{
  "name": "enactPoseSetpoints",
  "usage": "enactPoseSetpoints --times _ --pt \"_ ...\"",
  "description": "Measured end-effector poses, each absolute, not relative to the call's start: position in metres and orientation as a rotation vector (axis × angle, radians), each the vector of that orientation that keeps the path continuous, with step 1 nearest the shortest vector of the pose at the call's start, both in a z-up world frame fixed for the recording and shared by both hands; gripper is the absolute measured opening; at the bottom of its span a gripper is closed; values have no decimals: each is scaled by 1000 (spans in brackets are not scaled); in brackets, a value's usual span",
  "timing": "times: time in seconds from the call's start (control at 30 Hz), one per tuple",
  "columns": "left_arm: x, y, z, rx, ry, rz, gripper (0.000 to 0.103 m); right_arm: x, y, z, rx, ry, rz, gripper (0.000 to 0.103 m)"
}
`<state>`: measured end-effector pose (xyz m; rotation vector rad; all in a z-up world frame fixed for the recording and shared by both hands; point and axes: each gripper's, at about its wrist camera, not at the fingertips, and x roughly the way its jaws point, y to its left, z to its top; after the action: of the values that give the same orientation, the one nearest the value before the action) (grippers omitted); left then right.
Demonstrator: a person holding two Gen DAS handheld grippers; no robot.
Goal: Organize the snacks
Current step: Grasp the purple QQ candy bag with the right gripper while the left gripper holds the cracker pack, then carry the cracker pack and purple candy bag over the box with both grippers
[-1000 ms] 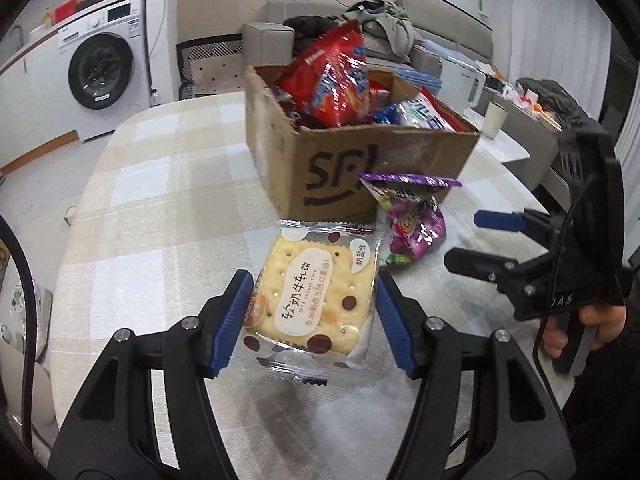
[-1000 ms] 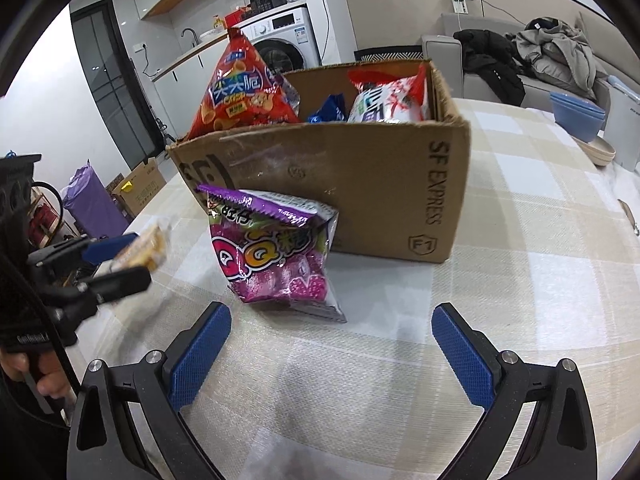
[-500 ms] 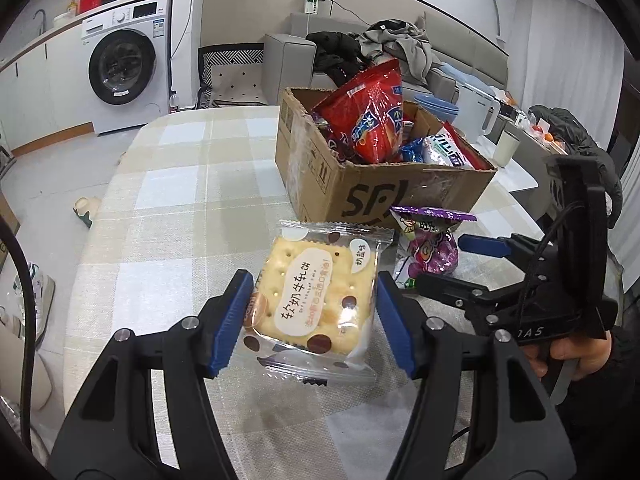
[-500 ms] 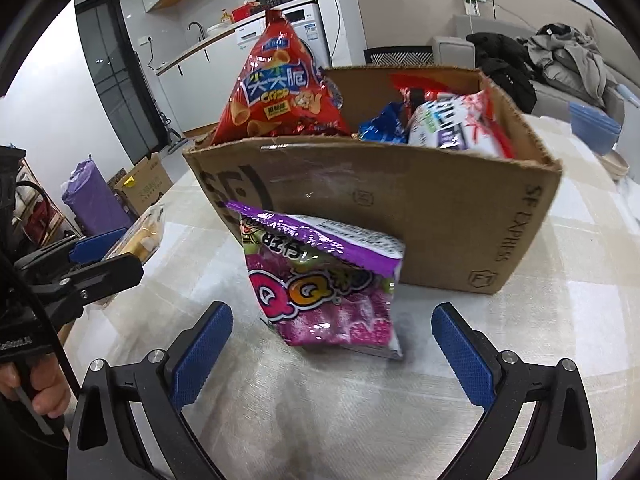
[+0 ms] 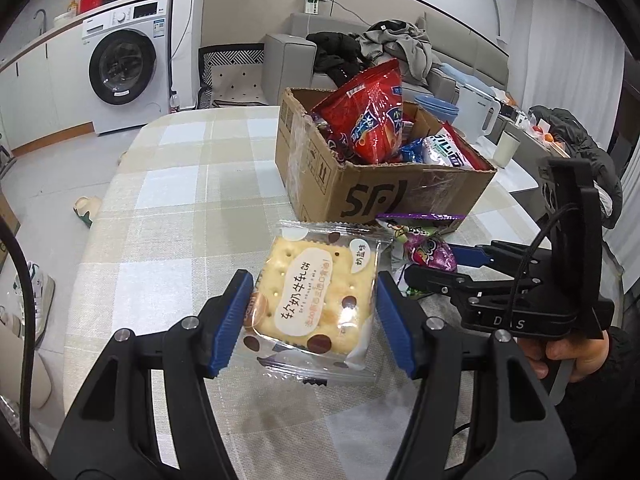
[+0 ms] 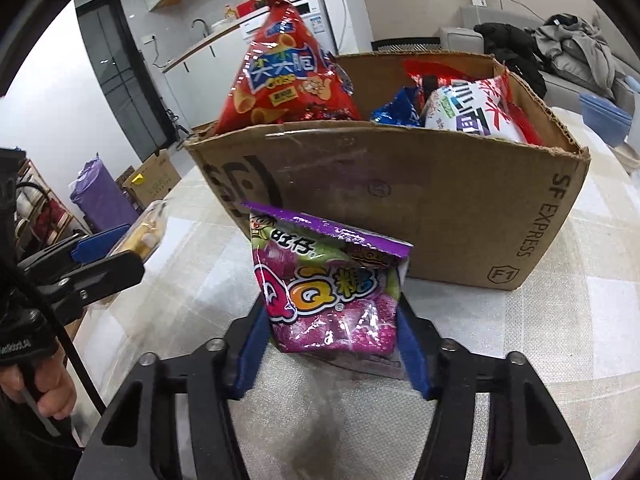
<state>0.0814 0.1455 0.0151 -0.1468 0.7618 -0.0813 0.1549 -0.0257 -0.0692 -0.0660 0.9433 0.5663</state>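
The left tongs (image 5: 314,322) were clamped on a cracker packet (image 5: 316,300), their blue pads pressed against its two sides, and the packet was held above the checked tabletop (image 5: 192,200), in front of the cardboard box (image 5: 376,184). The right tongs (image 6: 332,344) had closed around the lower part of a purple candy bag (image 6: 328,284); the blue pads sat against both of its sides, and the bag stood upright just in front of the box's near wall, its bottom at the tabletop. In the left view the same bag (image 5: 424,246) showed beside the cracker packet, between the packet and the right tongs (image 5: 448,268). The box stood open on the tabletop and was filled with snacks: a tall red chip bag (image 6: 280,72) stuck up at one end, with a white and red packet (image 6: 472,108) and a small blue wrapper (image 6: 396,110) at the other. A washing machine (image 5: 124,64) and a grey sofa (image 5: 288,56) heaped with clothes stood behind the tabletop.
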Motion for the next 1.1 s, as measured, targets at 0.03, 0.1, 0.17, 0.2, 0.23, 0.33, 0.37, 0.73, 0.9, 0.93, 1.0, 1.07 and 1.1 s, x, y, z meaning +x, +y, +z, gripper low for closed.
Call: enactPoseSetpoints --times 0.03,0.1,0.17,0.2,0.23,0.33,0.37,0.73,0.9,0.93,1.0,1.07,1.1 --pt "81 145 15 -145 761 -82 60 154 -26 -69 -67 938 573 55" --pt "81 144 15 -142 761 -82 60 154 -26 -68 -71 928 580 54" --pt "80 143 16 -141 759 -83 60 152 -27 -66 -76 919 588 54" --pt "80 143 16 -140 759 -83 60 150 -28 -65 -76 916 591 53" --pt "80 143 16 -140 759 -82 60 150 -29 -64 -77 912 592 53" --pt "81 144 16 -144 756 -79 60 147 -34 -60 -76 897 604 53" --pt "81 145 16 -145 754 -78 60 146 -37 -56 -75 891 606 53" --pt "76 139 19 -146 727 -80 60 124 -79 -37 -41 787 616 53" --pt "74 135 21 -152 721 -92 60 119 -104 -26 21 756 633 53" --pt "74 136 20 -150 720 -92 60 119 -107 -23 26 748 629 53" --pt "74 135 21 -147 716 -91 60 116 -104 -16 33 744 626 53" --pt "73 135 23 -151 711 -93 60 118 -108 -12 38 735 618 53" --pt "72 135 24 -151 708 -92 60 119 -109 -11 40 733 617 53"
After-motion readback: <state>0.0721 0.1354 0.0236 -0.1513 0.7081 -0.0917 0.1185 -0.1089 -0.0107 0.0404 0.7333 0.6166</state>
